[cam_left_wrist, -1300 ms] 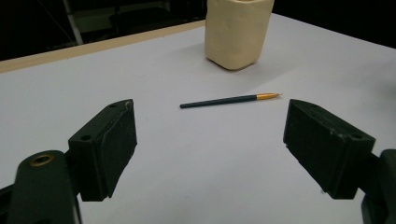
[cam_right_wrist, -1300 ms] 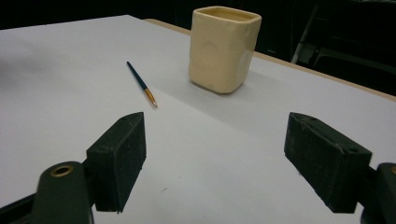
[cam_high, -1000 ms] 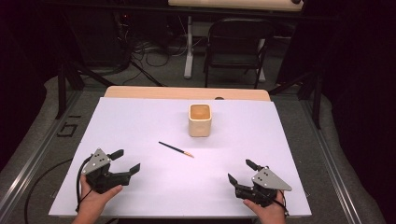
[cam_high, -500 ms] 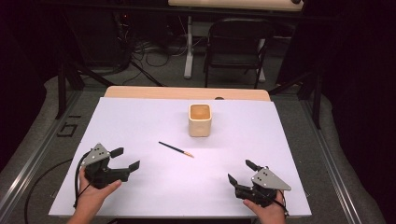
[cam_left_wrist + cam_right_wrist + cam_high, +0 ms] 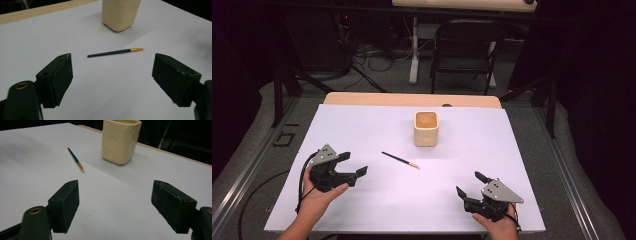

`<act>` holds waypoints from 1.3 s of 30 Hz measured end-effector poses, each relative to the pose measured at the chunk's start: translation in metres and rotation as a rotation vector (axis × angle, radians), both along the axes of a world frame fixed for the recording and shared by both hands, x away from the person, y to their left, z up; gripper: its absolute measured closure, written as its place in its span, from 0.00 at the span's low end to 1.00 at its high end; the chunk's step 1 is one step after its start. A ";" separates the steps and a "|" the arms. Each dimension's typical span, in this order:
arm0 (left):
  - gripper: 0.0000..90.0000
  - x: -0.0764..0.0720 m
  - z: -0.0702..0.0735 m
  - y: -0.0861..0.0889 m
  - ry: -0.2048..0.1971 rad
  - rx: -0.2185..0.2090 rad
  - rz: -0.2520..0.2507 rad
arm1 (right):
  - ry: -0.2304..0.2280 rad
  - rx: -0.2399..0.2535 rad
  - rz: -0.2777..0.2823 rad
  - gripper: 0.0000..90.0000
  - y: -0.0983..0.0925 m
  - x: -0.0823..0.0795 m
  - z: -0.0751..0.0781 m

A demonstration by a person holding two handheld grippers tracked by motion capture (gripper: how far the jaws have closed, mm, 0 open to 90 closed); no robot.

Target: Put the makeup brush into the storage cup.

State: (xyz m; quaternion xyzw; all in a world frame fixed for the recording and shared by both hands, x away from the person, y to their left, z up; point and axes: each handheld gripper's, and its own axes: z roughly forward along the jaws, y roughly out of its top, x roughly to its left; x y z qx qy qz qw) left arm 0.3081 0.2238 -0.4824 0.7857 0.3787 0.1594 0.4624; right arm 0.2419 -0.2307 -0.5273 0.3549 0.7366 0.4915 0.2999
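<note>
A thin dark paintbrush (image 5: 399, 160) with a golden ferrule lies flat on the white table sheet (image 5: 362, 130), near its middle. Behind it stands a cream square cup (image 5: 426, 128), upright and hollow. My left gripper (image 5: 353, 164) is held at the front left, raised a little, open with nothing between its jaws; the paintbrush (image 5: 115, 52) lies ahead of it and the cup (image 5: 120, 13) farther on. My right gripper (image 5: 471, 184) rests at the front right, open and holding nothing, facing the paintbrush (image 5: 76, 159) and the cup (image 5: 120, 140).
A wooden table edge (image 5: 412, 99) shows beyond the white sheet. A black folding chair (image 5: 464, 47) and cables on the floor stand behind the table. A cable (image 5: 302, 175) trails from the left gripper.
My left gripper has lifted and moved forward and to the right, toward the paintbrush. The right gripper, the paintbrush and the cup have stayed in place.
</note>
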 end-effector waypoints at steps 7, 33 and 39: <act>0.20 0.009 0.013 -0.017 -0.019 0.030 -0.026 | 0.005 -0.003 0.004 0.25 0.000 0.000 0.000; 0.22 0.032 0.034 -0.051 0.023 0.161 -0.107 | 0.006 0.004 0.010 0.25 -0.001 0.000 0.000; 0.24 0.041 0.035 -0.052 0.090 0.229 -0.090 | 0.006 0.009 0.014 0.25 -0.001 0.000 -0.001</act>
